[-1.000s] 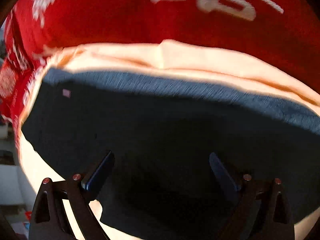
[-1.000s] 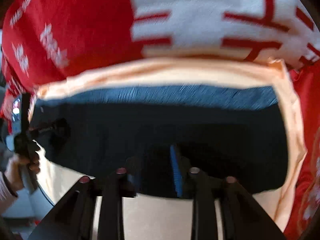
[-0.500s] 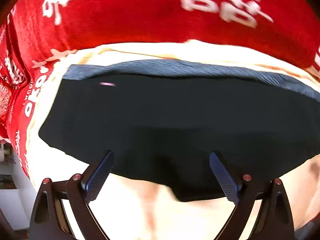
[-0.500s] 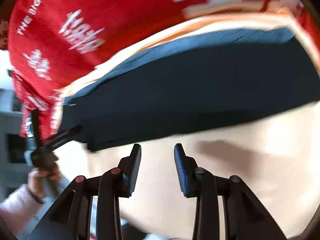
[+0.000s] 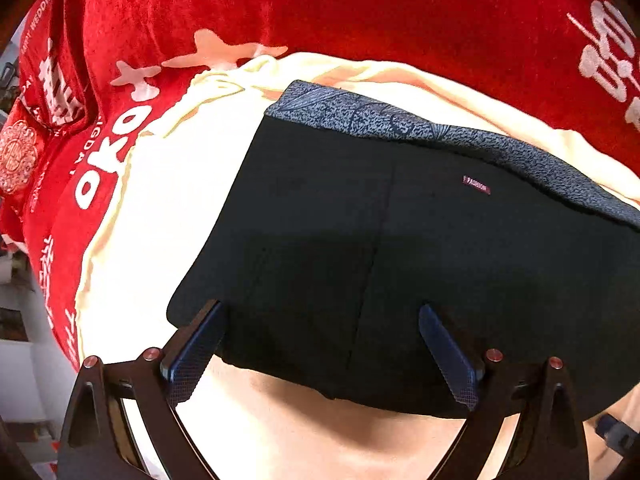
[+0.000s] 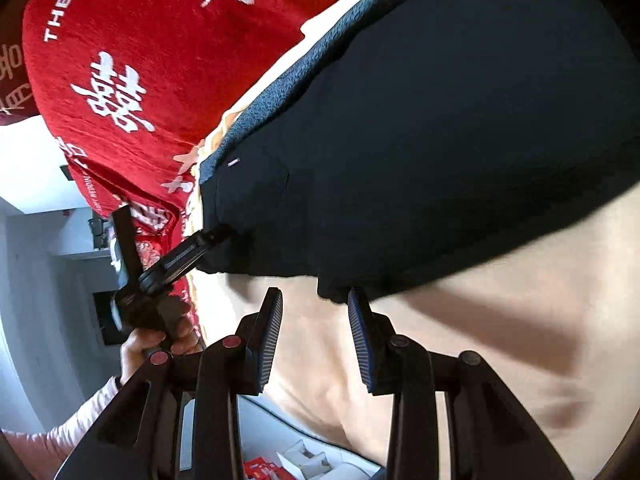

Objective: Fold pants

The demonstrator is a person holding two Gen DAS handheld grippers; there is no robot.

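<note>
From the left wrist, the black pants point(image 5: 400, 248) are seen lying folded on the cream sheet point(image 5: 168, 208) over a red blanket point(image 5: 320, 8). The left gripper point(image 5: 320, 344) is held steeply downward over the near hem, jaws wide, nothing gripped; a further fold is judged next, calling for that hem to be pinched.

From the right wrist, the right gripper point(image 6: 316, 336) is tilted toward the hem, jaws narrowly parted and empty.

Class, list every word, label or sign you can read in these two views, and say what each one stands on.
"FASHION": small tag on the dark pants.
"THE BI...", cut off at the frame's edge: red cloth.
Double-happiness sign, white: same red cloth.
"WEDDING": red cloth's left edge, barely legible.
"OXO"-like letters, partly covered: uncertain.
Other white print: too blurred.
</note>
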